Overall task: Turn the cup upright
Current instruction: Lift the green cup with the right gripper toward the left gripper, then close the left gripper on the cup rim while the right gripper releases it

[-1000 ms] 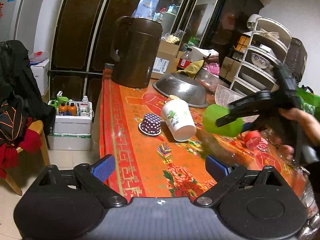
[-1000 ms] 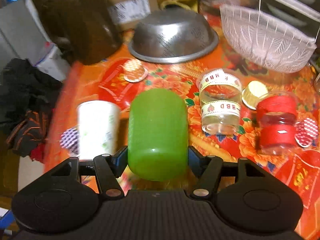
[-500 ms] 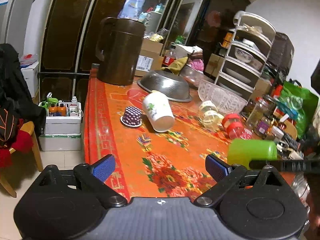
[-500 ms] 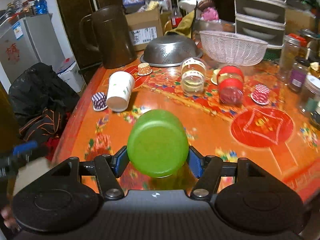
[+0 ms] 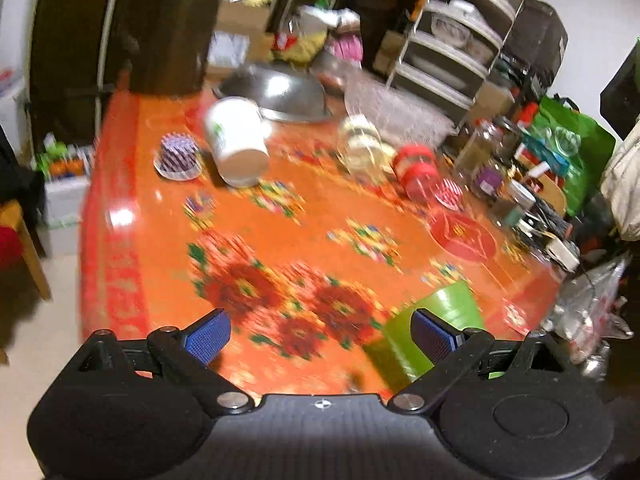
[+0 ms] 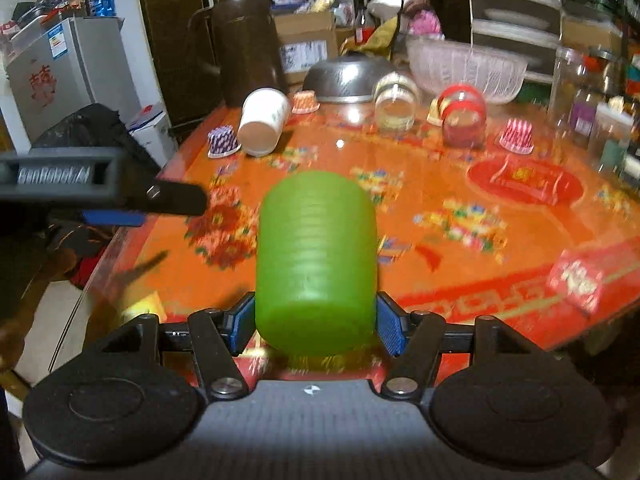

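A green plastic cup (image 6: 316, 260) is clamped between the blue pads of my right gripper (image 6: 316, 326), near the table's front edge, its closed end toward the camera. The same cup (image 5: 436, 328) shows at the lower right of the blurred left wrist view, behind my left gripper's right finger. My left gripper (image 5: 320, 338) is open and empty above the table's front edge; it also shows in the right wrist view (image 6: 108, 190) to the left of the cup.
A white paper cup (image 6: 262, 122) lies on its side on the orange table (image 6: 440, 208). Behind it are small cupcake liners (image 6: 222, 142), two jars lying down (image 6: 394, 106), a steel bowl (image 6: 346, 76), a dark jug (image 6: 246, 48) and a white basket (image 6: 466, 66).
My right gripper has tilted the green cup so its side faces up instead of its base. My left gripper has swung closer to the cup, with motion blur.
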